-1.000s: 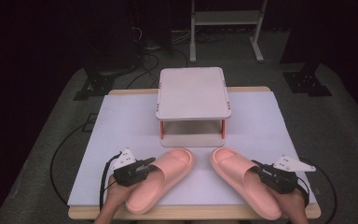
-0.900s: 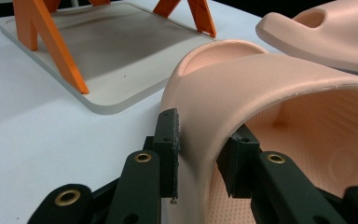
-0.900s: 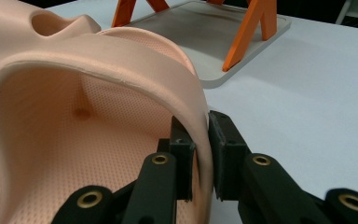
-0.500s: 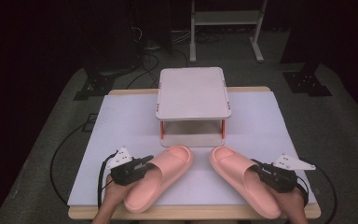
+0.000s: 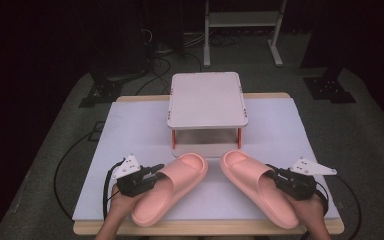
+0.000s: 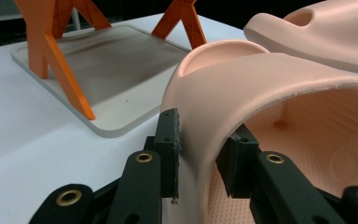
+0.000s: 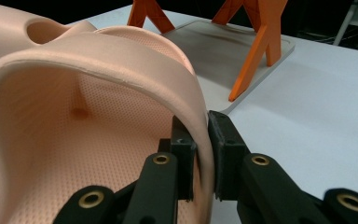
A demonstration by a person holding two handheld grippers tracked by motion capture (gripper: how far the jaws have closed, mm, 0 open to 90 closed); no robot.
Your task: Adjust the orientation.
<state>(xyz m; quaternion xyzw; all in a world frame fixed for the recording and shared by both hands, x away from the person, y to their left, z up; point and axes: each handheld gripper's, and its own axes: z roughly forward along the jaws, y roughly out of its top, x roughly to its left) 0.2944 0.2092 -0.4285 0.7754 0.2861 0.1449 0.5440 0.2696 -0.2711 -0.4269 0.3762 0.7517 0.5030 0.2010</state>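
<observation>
- Our left gripper (image 5: 152, 172) is clamping the left slipper's (image 5: 172, 187) strap edge; our right gripper (image 5: 275, 176) is pinching the right slipper's (image 5: 255, 187) strap.
- Both slippers are edging closer to the small rack (image 5: 207, 100) than before.

A white-topped table (image 5: 130, 130) carried a small two-tier rack (image 5: 207, 100) at its far edge, and two pink slippers (image 5: 172, 187) (image 5: 257, 185) lay toward its near edge.

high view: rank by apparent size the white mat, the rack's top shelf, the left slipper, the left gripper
1. white mat
2. top shelf
3. left slipper, foreshortened, so only apparent
4. left gripper, clamped on that slipper's strap
</observation>
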